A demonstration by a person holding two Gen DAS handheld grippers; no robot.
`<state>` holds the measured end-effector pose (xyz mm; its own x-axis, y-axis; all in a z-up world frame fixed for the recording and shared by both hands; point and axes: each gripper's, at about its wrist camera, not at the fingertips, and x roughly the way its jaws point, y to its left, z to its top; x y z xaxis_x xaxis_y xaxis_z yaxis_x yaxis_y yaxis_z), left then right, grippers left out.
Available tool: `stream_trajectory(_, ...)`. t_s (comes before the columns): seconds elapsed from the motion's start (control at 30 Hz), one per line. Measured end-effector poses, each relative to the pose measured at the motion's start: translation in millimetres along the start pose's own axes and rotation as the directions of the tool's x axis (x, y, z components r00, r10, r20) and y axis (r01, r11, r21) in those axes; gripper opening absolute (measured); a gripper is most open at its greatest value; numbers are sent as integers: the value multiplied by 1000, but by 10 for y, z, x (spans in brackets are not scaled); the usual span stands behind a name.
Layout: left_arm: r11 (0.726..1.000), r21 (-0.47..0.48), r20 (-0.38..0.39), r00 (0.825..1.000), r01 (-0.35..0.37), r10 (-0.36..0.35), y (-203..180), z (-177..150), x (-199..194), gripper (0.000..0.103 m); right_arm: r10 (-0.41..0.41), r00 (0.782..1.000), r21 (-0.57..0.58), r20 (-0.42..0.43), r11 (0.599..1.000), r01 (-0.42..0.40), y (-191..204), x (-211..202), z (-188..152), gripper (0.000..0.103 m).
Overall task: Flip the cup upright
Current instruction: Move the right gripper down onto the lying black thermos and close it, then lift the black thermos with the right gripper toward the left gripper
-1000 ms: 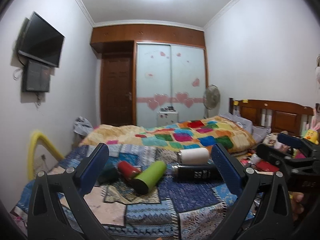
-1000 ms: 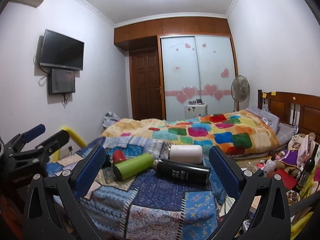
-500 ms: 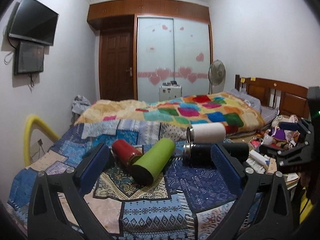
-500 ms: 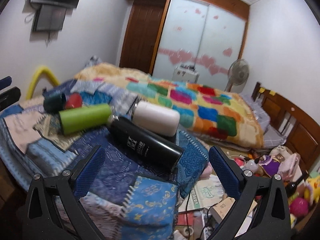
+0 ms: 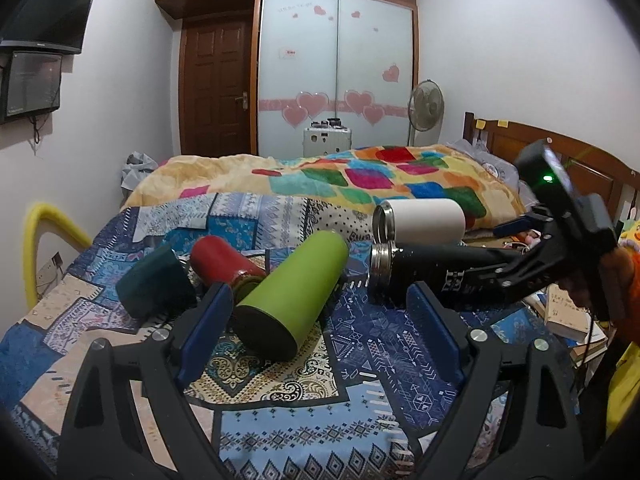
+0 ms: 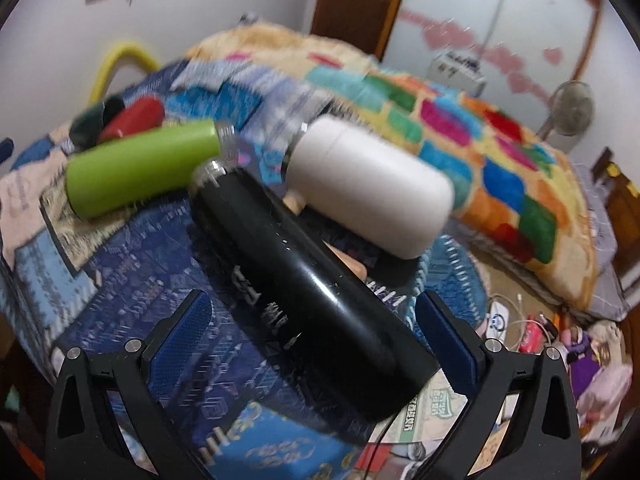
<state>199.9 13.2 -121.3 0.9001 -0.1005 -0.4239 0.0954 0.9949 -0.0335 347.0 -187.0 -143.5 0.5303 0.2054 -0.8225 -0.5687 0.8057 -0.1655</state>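
Several cups lie on their sides on a patchwork-covered table. A green cup (image 5: 292,294) lies base toward me, between the open blue pads of my left gripper (image 5: 320,320), which is just short of it. A red cup (image 5: 222,260) and a dark teal cup (image 5: 154,284) lie to its left. A long black cup (image 6: 304,280) lies between the open pads of my right gripper (image 6: 312,340), its base end nearest me; it also shows in the left wrist view (image 5: 432,276). A white cup (image 6: 372,188) lies just behind it. The right gripper (image 5: 516,268) shows at the black cup's far end.
The patchwork cloth (image 5: 360,360) covers the table. A bed with a colourful blanket (image 5: 360,176) stands behind. A yellow foam tube (image 5: 36,236) curves at the left. Books and clutter (image 6: 560,340) lie on the floor to the right. A fan (image 5: 426,104) stands by the wardrobe.
Both grippers have moved forward and down toward the cups. My right gripper has closed in on the black cup, whose base end now lies between its pads. The left is now just short of the green cup.
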Motion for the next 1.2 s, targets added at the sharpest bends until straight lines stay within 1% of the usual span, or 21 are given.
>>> stream_trajectory(0.07, 1000, 5, -8, 1000, 4, -4, -22, -20, 50, 89, 31, 998, -5, -54, 999, -32, -49, 92, 9, 91)
stream_trajectory(0.1, 1000, 5, -10, 1000, 7, -7, -32, -30, 69, 89, 51, 995, -6, -84, 999, -52, -74, 135, 3, 90)
stream_trajectory(0.2, 1000, 6, -14, 1000, 13, -13, -61, -58, 113, 89, 84, 990, -22, -112, 996, -87, -96, 144, -8, 92)
stream_trajectory(0.3, 1000, 7, -18, 1000, 16, -15, -96, -84, 140, 89, 83, 987, -44, -135, 995, -90, -76, 153, -6, 91)
stream_trajectory(0.33, 1000, 7, -21, 1000, 18, -18, -92, -70, 159, 89, 89, 985, -50, -150, 994, -97, -47, 136, -25, 88)
stream_trajectory(0.43, 1000, 17, -24, 1000, 20, -19, -134, -66, 195, 89, 138, 974, -71, -178, 986, -152, 23, 102, -26, 74)
stream_trajectory(0.47, 1000, 19, -23, 1000, 18, -17, -149, -70, 187, 89, 153, 972, -70, -178, 983, -168, 54, 83, -31, 71)
stream_trajectory(0.5, 1000, 20, -22, 1000, 17, -16, -156, -73, 190, 89, 161, 971, -66, -177, 982, -175, 47, 108, -19, 70)
stream_trajectory(0.67, 1000, 19, -33, 999, 17, -16, -154, -101, 208, 89, 172, 969, -62, -178, 981, -186, 179, 242, -29, 70)
stream_trajectory(0.73, 1000, 24, -35, 999, 10, -10, -141, -113, 204, 89, 178, 971, -63, -162, 980, -190, 160, 253, 39, 70)
stream_trajectory(0.8, 1000, 26, -36, 999, 1, 0, -118, -116, 210, 89, 192, 969, -59, -157, 977, -203, 171, 248, 54, 67)
stream_trajectory(1.0, 1000, -11, -40, 999, -8, 8, -19, -134, 211, 89, 160, 976, -25, -148, 986, -165, 229, 241, 54, 66)
stream_trajectory(1.1, 1000, -11, -36, 999, -18, 18, 7, -131, 192, 89, 169, 974, 13, -149, 986, -169, 224, 212, 27, 65)
stream_trajectory(1.2, 1000, -14, -31, 999, -25, 24, 37, -113, 162, 89, 158, 978, 24, -136, 987, -156, 258, 113, -36, 64)
